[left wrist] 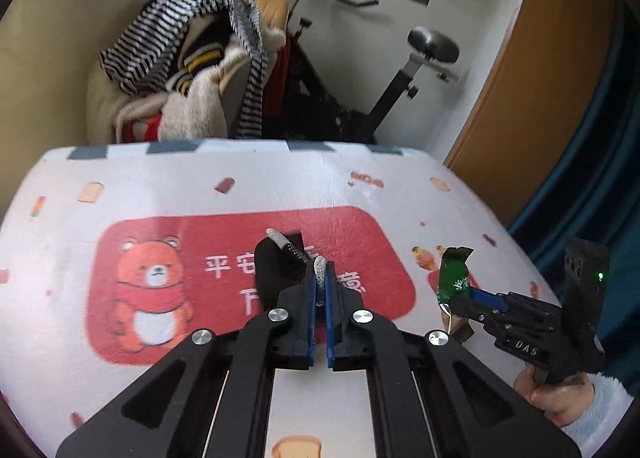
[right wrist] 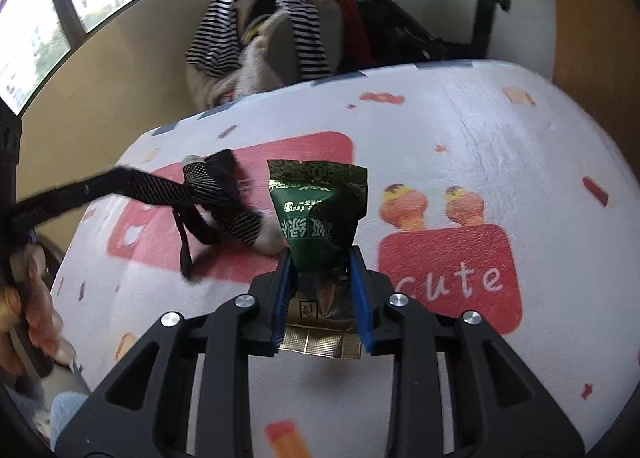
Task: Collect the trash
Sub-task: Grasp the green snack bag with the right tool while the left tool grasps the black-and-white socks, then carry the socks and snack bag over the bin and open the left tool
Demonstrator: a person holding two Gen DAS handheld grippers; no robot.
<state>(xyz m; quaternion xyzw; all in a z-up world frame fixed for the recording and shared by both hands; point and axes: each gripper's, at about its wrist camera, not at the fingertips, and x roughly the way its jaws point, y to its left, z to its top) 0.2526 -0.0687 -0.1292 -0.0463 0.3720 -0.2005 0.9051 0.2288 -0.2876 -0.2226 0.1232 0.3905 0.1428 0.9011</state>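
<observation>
Left gripper (left wrist: 319, 278) up over the middle of the worktop (left wrist: 224, 174), above the big red patch with the bear picture. Jaws pressed nearly together, pinching a thin strip with a black and white weave (left wrist: 319, 273). Black bag or pouch (left wrist: 276, 270) hanging off that strip, just past the jaw tips; hard to tell whether touching the worktop. Seen from the right wrist view, same strip (right wrist: 208, 186) and a black loop dangling over the red patch, blurred.

Right gripper (right wrist: 320, 258) nearer the right edge of the worktop, beside the red patch that says "cute". Jaws closed in on a green snack wrapper (right wrist: 316, 214), pinching its lower half. Wrapper upright, torn top edge pointing up, gold bottom seam showing between the blue pads. From the left wrist view, same green wrapper (left wrist: 452, 278) held in the air above the worktop, not lying on it.

Pile of striped and fluffy clothes (left wrist: 192, 66) past the far edge of the worktop.
</observation>
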